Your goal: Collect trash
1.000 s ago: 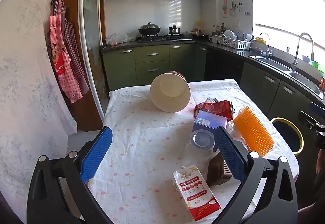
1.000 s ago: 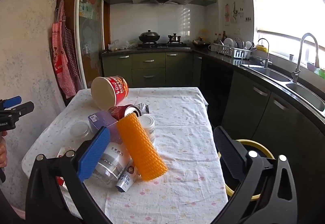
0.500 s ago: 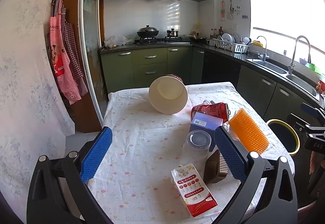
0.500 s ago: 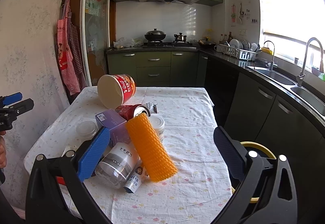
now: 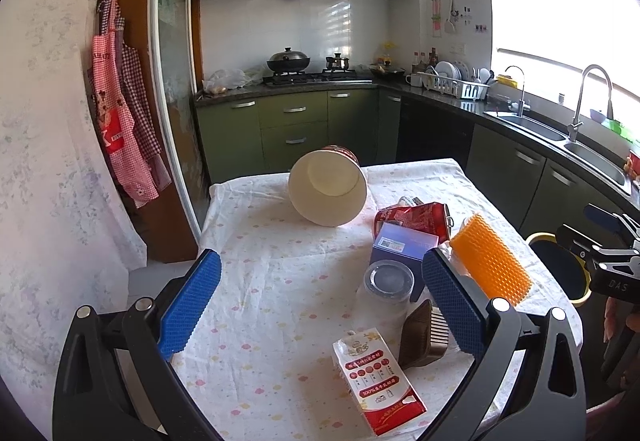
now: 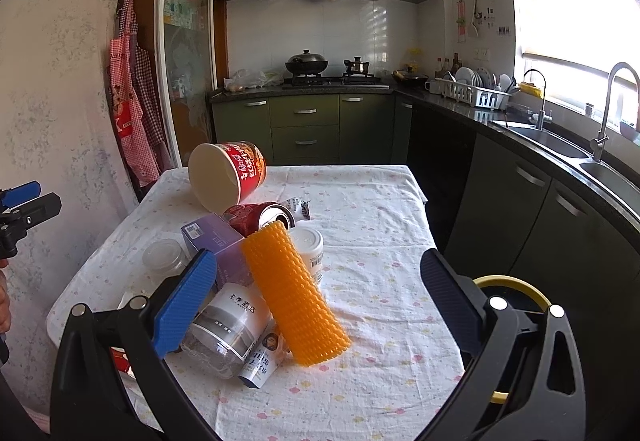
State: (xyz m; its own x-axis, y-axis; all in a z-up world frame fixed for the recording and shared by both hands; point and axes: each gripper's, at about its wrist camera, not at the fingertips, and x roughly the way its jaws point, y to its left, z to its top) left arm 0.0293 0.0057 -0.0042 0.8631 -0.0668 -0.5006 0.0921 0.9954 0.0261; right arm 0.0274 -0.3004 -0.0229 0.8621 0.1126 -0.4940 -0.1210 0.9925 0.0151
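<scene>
Both the left claw [image 5: 320, 305] and the right claw [image 6: 316, 305] are held wide apart and empty above the cloth-covered bench [image 6: 372, 201]. The trash is heaped at the near left: an orange bumpy plastic roll [image 6: 294, 295] is leaned on a clear plastic jar [image 6: 224, 329], with a tipped red paper noodle cup [image 6: 228, 175] farther back.

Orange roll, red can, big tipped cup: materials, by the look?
Orange roll: looks like soft plastic or foam, matte, bumpy grid surface; which one is unclear.
Red can: metal, probably aluminium; glossy print, shiny rim around the open end, body looks dented.
Big tipped cup: likely coated paper; plain matte cream inside, printed red outside in the right wrist view.
</scene>
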